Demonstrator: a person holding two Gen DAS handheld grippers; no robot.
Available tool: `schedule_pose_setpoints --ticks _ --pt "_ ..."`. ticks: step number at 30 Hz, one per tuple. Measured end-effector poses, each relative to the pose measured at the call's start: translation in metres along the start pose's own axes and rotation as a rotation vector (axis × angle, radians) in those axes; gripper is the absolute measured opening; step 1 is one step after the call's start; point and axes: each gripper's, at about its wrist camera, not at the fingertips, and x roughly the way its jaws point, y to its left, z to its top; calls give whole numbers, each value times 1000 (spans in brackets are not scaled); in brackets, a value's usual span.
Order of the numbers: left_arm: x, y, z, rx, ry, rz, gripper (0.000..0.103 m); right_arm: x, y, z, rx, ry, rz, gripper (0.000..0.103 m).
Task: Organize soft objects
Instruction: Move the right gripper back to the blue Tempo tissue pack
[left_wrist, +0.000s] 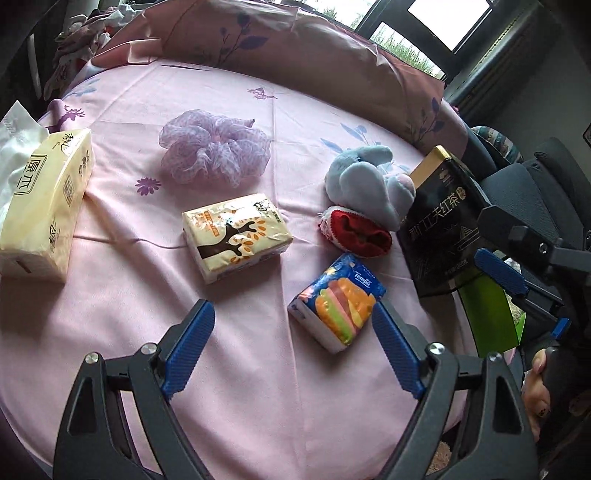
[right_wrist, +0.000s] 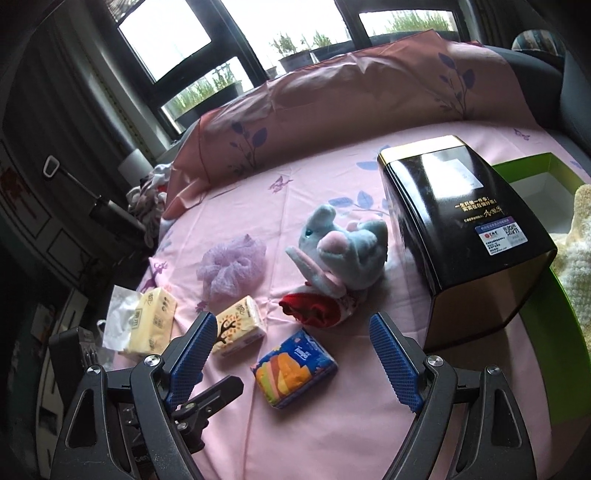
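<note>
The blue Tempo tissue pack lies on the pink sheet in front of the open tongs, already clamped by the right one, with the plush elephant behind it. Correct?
Not quite. The Tempo tissue pack is not clamped: the right wrist view shows the right tongs open above the pink sheet, pads clear of it. The pack does lie there, with the plush elephant behind it.

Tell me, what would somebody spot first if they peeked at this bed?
Probably the grey-blue plush elephant in the middle of the pink sheet, lying against a red cloth. Right beside it stands a big shiny black tin, and nearer the camera lies a bright blue tissue pack.
</note>
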Motion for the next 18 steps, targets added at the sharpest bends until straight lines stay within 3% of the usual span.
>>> schedule_pose_setpoints --ticks 3,9,14,18 --pt "4 1 -1 4 15 31 86 9 -5 -7 19 38 -3 86" --pt "9 3 -2 -13 46 -2 86 25 -7 -14 22 89 -27 86" --pt "14 4 -5 -22 71 -8 82 31 -10 -15 27 114 8 86" --pt "15 2 -8 1 85 -7 76 36 -6 -16 36 137 102 86"
